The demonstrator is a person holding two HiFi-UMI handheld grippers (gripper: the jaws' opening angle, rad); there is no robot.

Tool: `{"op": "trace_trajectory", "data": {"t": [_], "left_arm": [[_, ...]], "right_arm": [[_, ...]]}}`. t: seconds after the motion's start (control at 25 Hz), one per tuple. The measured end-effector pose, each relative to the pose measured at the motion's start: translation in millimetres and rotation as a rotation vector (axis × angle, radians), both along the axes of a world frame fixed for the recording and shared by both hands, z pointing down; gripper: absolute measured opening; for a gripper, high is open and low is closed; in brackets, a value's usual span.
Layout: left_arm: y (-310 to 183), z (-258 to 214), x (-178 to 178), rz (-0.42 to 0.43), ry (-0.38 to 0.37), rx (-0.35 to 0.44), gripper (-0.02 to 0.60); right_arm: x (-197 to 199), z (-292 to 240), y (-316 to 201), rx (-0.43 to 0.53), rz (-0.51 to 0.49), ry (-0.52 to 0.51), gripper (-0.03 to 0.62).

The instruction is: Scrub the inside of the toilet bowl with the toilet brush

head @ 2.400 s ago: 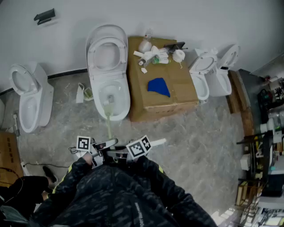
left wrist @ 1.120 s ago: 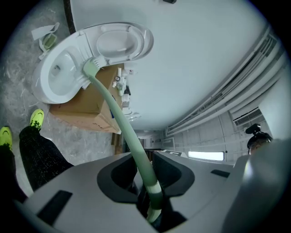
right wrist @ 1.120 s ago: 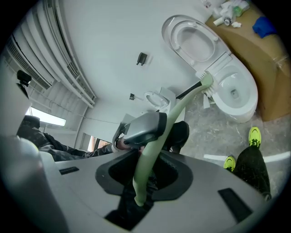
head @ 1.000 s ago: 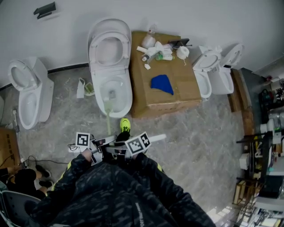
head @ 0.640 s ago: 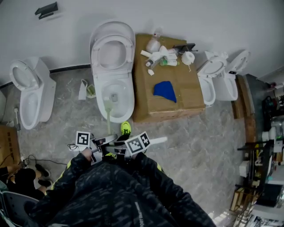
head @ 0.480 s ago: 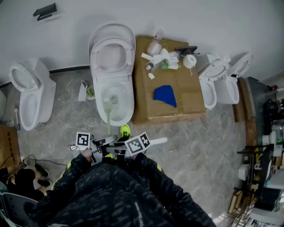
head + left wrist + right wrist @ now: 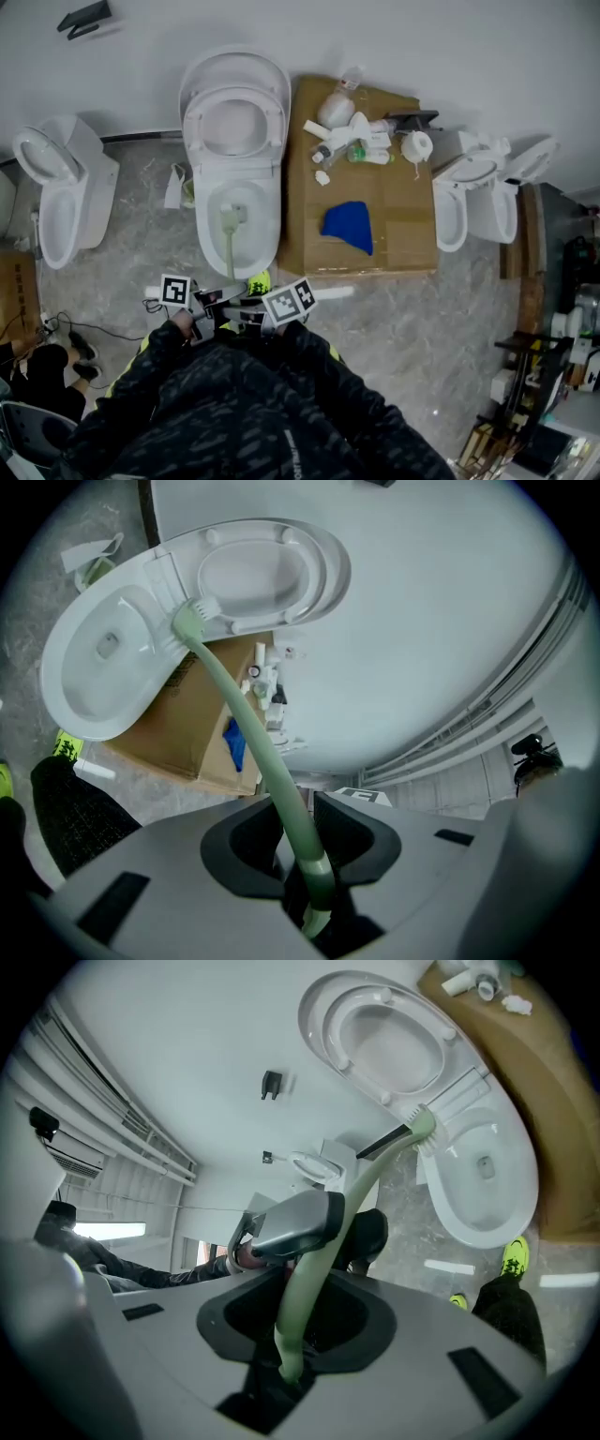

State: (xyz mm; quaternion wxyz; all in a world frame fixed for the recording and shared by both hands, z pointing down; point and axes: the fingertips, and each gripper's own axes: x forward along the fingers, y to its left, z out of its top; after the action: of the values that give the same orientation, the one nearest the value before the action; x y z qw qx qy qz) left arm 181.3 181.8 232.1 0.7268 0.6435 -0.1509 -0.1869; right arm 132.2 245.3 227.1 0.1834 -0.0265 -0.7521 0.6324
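The toilet brush [image 7: 230, 248] is gripped by both claws at once. In the left gripper view the left claw [image 7: 298, 819] is seen clenched on the pale green handle. In the right gripper view the right claw [image 7: 296, 1314] is likewise clamped on the same handle, nearer its end, w/ the left claw's grey jaw wrapped round the shaft just above it. In the head view both claws are held close together in front of the person's dark jacket [image 7: 253, 403], marker cubes up.

The shaft is angled fwd & down into the toilet bowl [image 7: 269, 234] of the middle toilet. The bristle head is placed inside the bowl, just left of the drain opening [image 7: 241, 213]. Contact w/ the porcelain cannot be confirmed. Seat & lid [image 7: 234, 67] are raised toward the wall.

A cardboard box [image 7: 398, 220] is set just beside the bowl's right side. A blue cloth [image 7: 348, 228] is laid on it, w/ bottles [image 7: 356, 150] & a paper roll [image 7: 416, 145] clustered at its far end. Two more toilets are stood on the grey floor [image 7: 394, 319], one on each side. A yellow-green shoe [image 7: 260, 281] is seen near the bowl's front.
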Motion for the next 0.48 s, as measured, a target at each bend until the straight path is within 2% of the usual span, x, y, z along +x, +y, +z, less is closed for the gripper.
{"op": "trace_trajectory", "data": {"t": [0.48], "left_arm": [[-80.5,54.6,18.8,-0.095,-0.010,-0.080,0.106]], "right_arm": [[24.9,48.7,-76.9,-0.082,-0.090,0.051,0.089]]}}
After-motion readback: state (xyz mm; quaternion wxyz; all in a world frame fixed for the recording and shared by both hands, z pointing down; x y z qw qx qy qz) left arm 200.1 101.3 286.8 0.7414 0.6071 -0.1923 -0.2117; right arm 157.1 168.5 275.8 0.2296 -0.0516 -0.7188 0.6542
